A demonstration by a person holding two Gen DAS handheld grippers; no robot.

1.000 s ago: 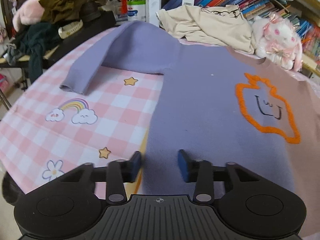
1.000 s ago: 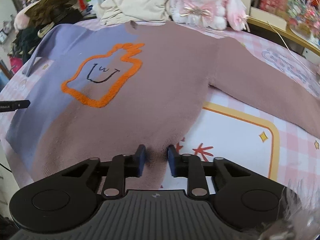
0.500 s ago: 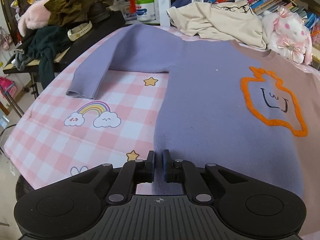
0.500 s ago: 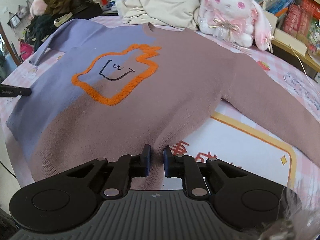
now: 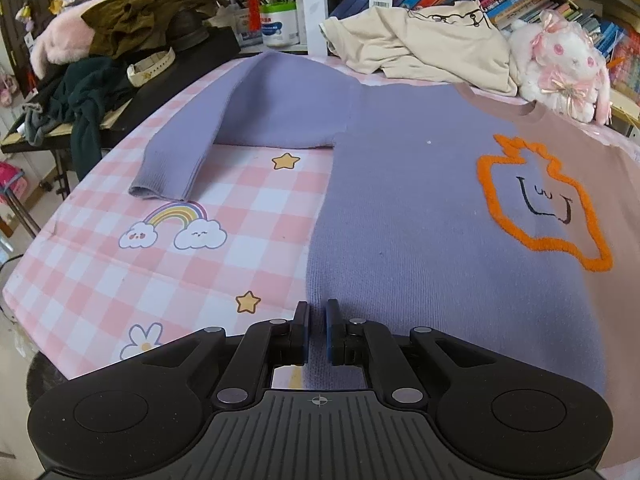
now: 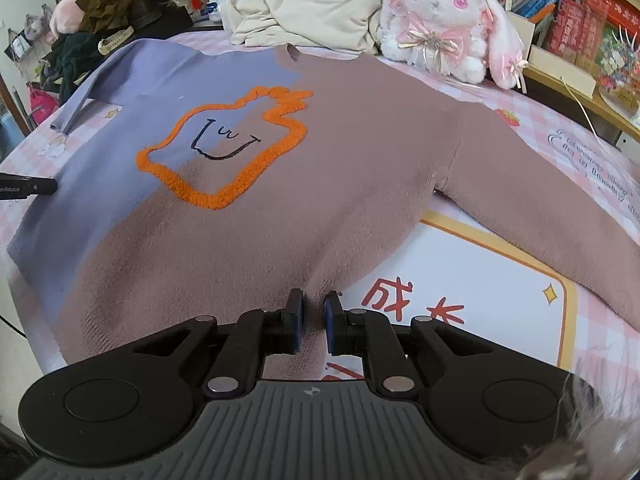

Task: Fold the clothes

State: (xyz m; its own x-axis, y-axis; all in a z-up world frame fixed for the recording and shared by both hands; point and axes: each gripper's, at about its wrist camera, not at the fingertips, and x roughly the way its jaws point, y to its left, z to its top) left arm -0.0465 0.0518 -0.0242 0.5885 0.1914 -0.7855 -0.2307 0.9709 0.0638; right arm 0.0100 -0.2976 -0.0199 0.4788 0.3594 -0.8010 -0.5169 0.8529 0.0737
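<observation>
- At the near hem, each gripper is clamped on a corner of the sweater [image 5: 420, 216]: the left gripper [image 5: 317, 334] pinches the lilac corner, the right gripper [image 6: 311, 326] the mauve one; judging by that, lift both together and level, carrying the hem toward the collar so the fold lands square.
- The sweater lies flat, face up, on the checked cloth [image 5: 132, 272]; half lilac, half mauve, with an orange outline [image 6: 224, 148] on the chest; both sleeves spread outward.

- Left tool [image 5: 317, 334]: fingers nearly closed, pinching the sweater [image 5: 420, 220] hem at its lilac corner.
- Right tool [image 6: 311, 322]: fingers nearly closed, apparently clamping the brown hem edge; both level, pointing forward.
</observation>
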